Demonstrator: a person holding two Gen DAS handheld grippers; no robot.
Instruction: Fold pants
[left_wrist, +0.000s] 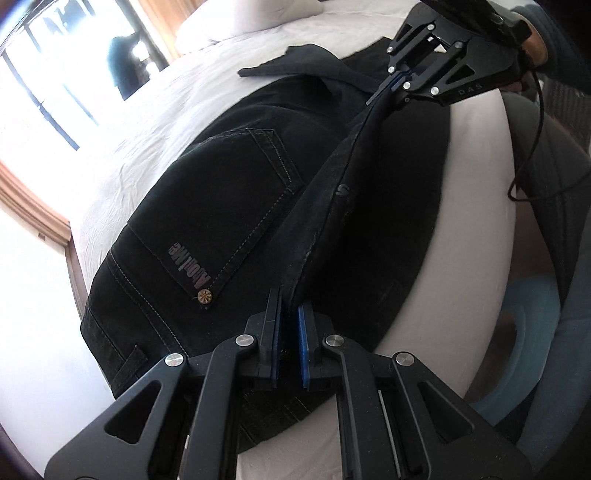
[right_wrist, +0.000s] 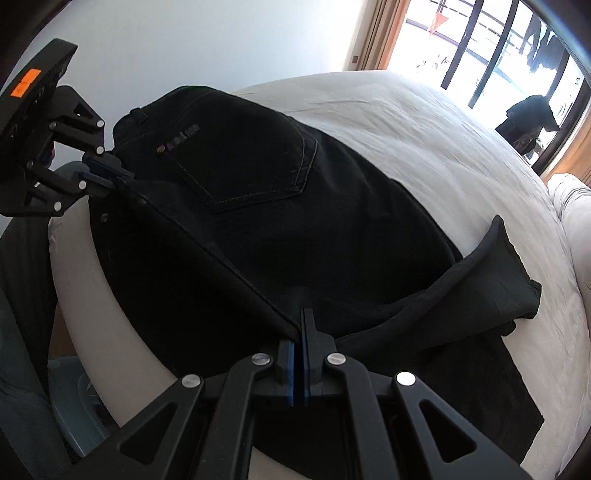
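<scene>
Black jeans (left_wrist: 229, 206) on bed (right_wrist: 406, 140): heavy, limp denim. Left gripper (left_wrist: 289, 295), right gripper (right_wrist: 300, 325) jaws clamp folded edge; hold seams.

we see black pants (left_wrist: 221, 192) with pale contrast stitching on a white bed sheet (right_wrist: 424, 147), and black grippers with blue pads (left_wrist: 303, 350).

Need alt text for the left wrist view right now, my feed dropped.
Black pants lie on a white bed, back pocket up, with one edge lifted taut between two grippers. The left gripper pinches that edge at the bottom of the frame, and the right gripper clamps it at the upper right. A bright window fills the upper left.
</scene>
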